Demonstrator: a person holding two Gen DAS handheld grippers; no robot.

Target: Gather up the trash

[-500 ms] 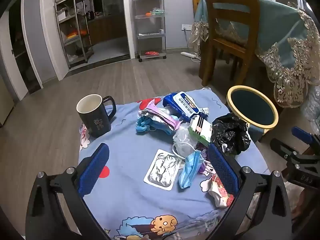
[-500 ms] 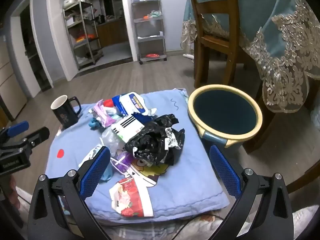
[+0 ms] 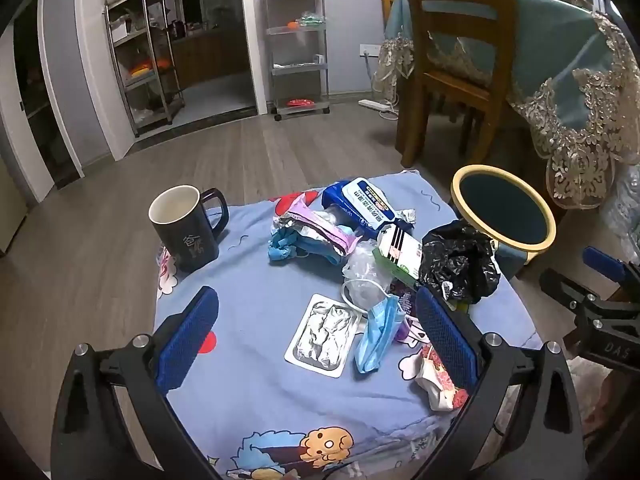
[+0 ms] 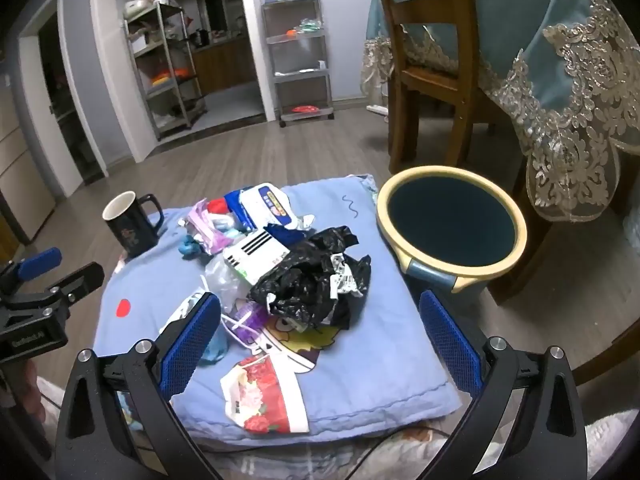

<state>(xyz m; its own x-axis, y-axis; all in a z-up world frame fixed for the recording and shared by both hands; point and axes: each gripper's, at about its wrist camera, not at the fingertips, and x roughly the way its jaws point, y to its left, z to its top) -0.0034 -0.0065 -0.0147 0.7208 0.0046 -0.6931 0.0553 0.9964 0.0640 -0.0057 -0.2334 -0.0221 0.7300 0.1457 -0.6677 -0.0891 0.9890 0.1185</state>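
Trash lies in a pile on a blue cartoon-print cloth [image 3: 256, 312]: a crumpled black plastic bag [image 3: 460, 264], a blue face mask [image 3: 378, 334], a silver blister pack [image 3: 324, 332], a blue and white wipes pack [image 3: 360, 202], a white striped box [image 3: 398, 250] and a red-patterned wrapper [image 3: 438, 378]. A round bin with a yellow rim [image 3: 502, 210] stands right of the cloth. My left gripper [image 3: 316, 344] is open and empty above the near part of the cloth. My right gripper [image 4: 320, 344] is open and empty, near the black bag [image 4: 312, 280], the wrapper [image 4: 264, 396] and the bin [image 4: 450, 226].
A dark mug [image 3: 184, 228] stands on the cloth's far left corner. A wooden chair [image 3: 460, 60] and a table with a lace-edged teal cloth [image 3: 576, 88] stand behind the bin. Metal shelf racks [image 3: 298, 44] stand by the far wall across the wooden floor.
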